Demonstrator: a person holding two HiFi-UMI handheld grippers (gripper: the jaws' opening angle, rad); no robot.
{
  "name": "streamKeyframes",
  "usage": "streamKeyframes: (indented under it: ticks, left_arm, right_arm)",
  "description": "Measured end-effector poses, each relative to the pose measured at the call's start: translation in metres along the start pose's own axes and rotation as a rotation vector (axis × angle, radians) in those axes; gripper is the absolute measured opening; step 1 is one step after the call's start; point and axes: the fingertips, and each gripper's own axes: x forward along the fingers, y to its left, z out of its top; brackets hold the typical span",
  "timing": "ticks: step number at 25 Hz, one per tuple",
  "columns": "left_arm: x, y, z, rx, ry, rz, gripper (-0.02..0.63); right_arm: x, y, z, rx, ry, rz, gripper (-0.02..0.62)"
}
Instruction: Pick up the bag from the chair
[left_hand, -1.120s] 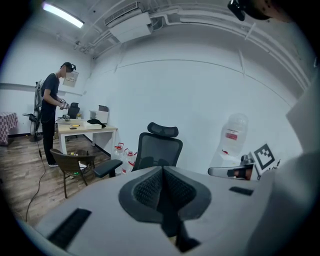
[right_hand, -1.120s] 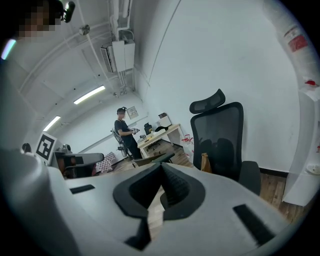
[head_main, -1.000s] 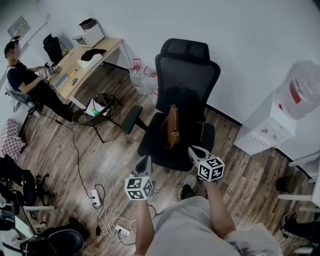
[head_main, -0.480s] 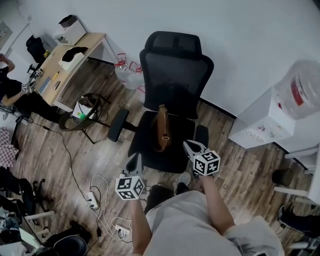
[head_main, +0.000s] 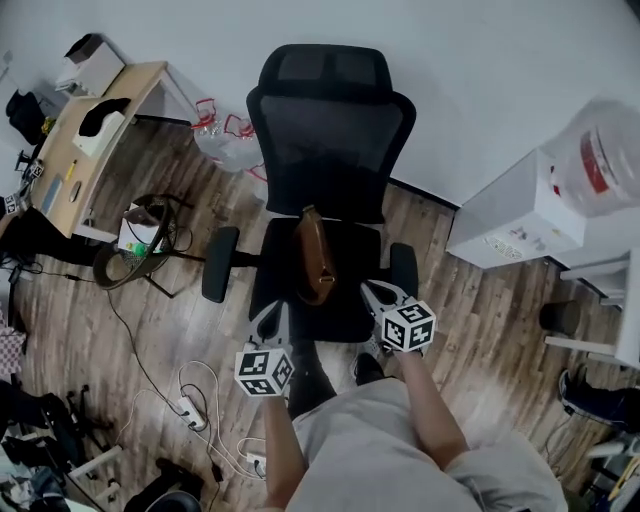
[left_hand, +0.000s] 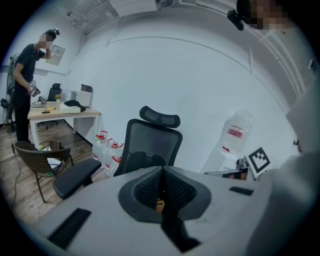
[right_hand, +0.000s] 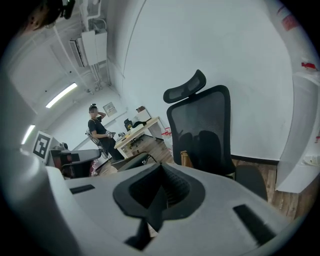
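Wood-plank floor (head_main: 470, 330), white wall (head_main: 480, 70) behind, office room. Black mesh office chair (head_main: 330, 130) backs onto the wall, seat facing the person. Brown bag (head_main: 315, 258) stands upright on its narrow edge at the back-middle of the seat, top against the backrest, nothing gripping it. Left hand-held gripper (head_main: 274, 312) sits over the front-left edge of the seat, jaws pressed together with nothing between them; its own view lines up on the chair, with a sliver of brown showing through the slit. Right hand-held gripper (head_main: 373, 292) sits over the front-right of the seat just inside the right armrest (head_main: 404, 268), jaws also closed tight and empty. Both hand-held grippers are near the bag but apart from it, the right one closer. Left armrest (head_main: 218, 264) sticks out toward a round wicker chair (head_main: 140, 250). Water jugs (head_main: 222, 138) on the floor by the wall, left of the chair. Wooden counter (head_main: 75, 150) at far left with small items on it. White water dispenser (head_main: 520, 215) at right with a bottle (head_main: 600, 170) on top. Cables and a power strip (head_main: 190, 405) lie on the floor at lower left.
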Motion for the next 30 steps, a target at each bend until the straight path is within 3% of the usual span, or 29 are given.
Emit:
streamKeyframes:
  ticks: [4,12,17,23,30]
  left_arm:
    - [0.032,0.029,0.012,0.063,0.064,-0.083,0.006]
    - [0.08,0.087,0.026,0.036,0.132,-0.226,0.006]
    - [0.098,0.103,0.028,0.064,0.178,-0.308,0.006]
    - [0.123,0.116,0.024,0.091,0.235,-0.372,0.006]
    - [0.139,0.129,0.019,0.111,0.278,-0.421,0.006]
  right_arm:
    - [0.034,-0.013,0.005,0.018,0.01,-0.11,0.006]
    - [0.107,-0.033,0.002,0.065,0.059,-0.288,0.008]
    - [0.164,-0.041,-0.005,0.083,0.103,-0.313,0.008]
    - [0.223,-0.061,-0.038,0.109,0.262,-0.286,0.048]
    - [0.255,-0.089,-0.079,0.131,0.406,-0.322,0.075]
